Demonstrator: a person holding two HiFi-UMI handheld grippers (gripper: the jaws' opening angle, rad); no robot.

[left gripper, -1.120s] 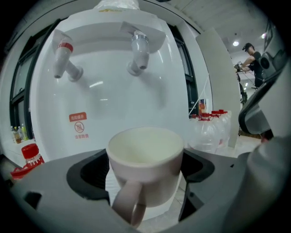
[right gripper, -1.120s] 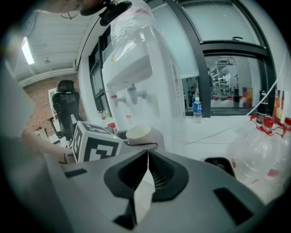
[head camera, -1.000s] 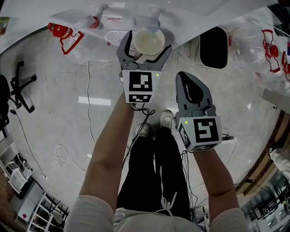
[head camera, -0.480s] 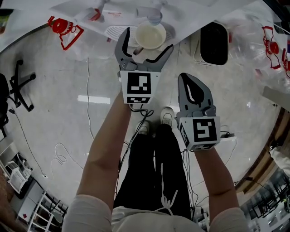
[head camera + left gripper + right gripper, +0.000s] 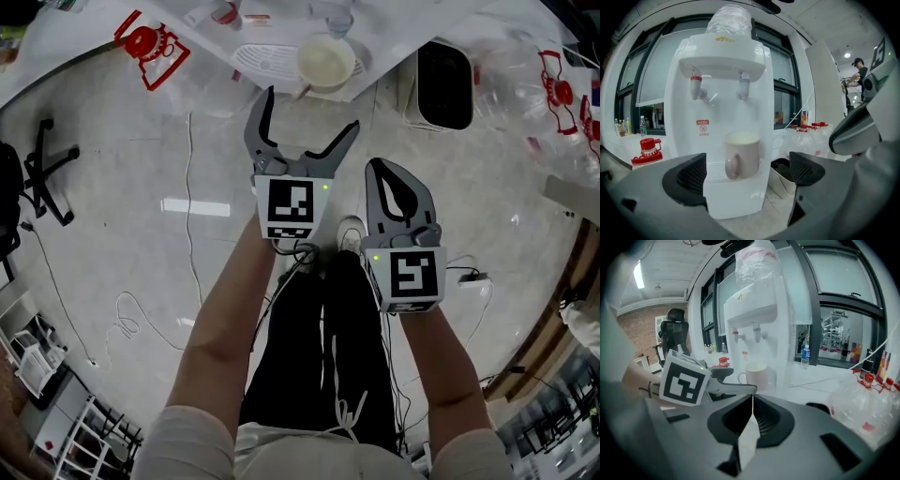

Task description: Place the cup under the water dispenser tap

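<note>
While upright, cup [image 5: 743, 154] with handle [image 5: 731, 166] leftward.

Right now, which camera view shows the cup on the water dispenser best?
The left gripper view: the cup stands whole in the middle, handle at the left, on the dispenser below the blue tap. The head view shows only its rim and inside from above. The right gripper view shows it small and faint.

The grey moulded plastic left gripper [image 5: 312, 111] and right gripper [image 5: 382, 169] each bore a white cube with black square markers [image 5: 291, 204] and a small green light [image 5: 323, 187] at its rear. Thin black cables [image 5: 302, 253] trailed behind the left gripper. The person wore pale short sleeves [image 5: 192, 439], black trousers [image 5: 295, 356] with a white drawstring [image 5: 349, 417], and white shoes [image 5: 352, 232].
</note>
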